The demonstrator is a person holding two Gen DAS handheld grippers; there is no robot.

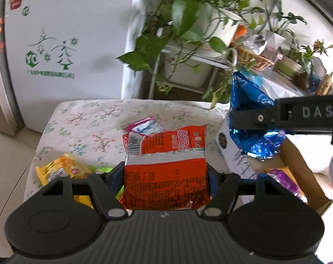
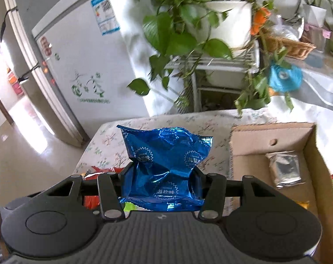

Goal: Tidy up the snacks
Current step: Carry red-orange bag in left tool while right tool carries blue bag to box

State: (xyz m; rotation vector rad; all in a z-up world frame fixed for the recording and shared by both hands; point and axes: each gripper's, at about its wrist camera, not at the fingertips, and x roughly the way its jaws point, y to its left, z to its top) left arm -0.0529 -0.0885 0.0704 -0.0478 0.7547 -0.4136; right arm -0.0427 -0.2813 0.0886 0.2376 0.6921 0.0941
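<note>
Snacks are pinched in both grippers: a red packet (image 1: 165, 171) between the left gripper's (image 1: 165, 176) jaws, a blue packet (image 2: 164, 165) between the right gripper's (image 2: 162, 176) jaws. A cardboard box (image 2: 250, 140) is seen right of the right jaws, a silver pouch (image 2: 285, 169) inside it.

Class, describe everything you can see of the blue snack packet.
The blue snack packet is shiny crinkled foil with white starburst seals and printed characters. It is crumpled and pinched at its lower half by the right gripper, held in the air above the flowered tablecloth, beside the cardboard box. Nothing else touches it.
</note>
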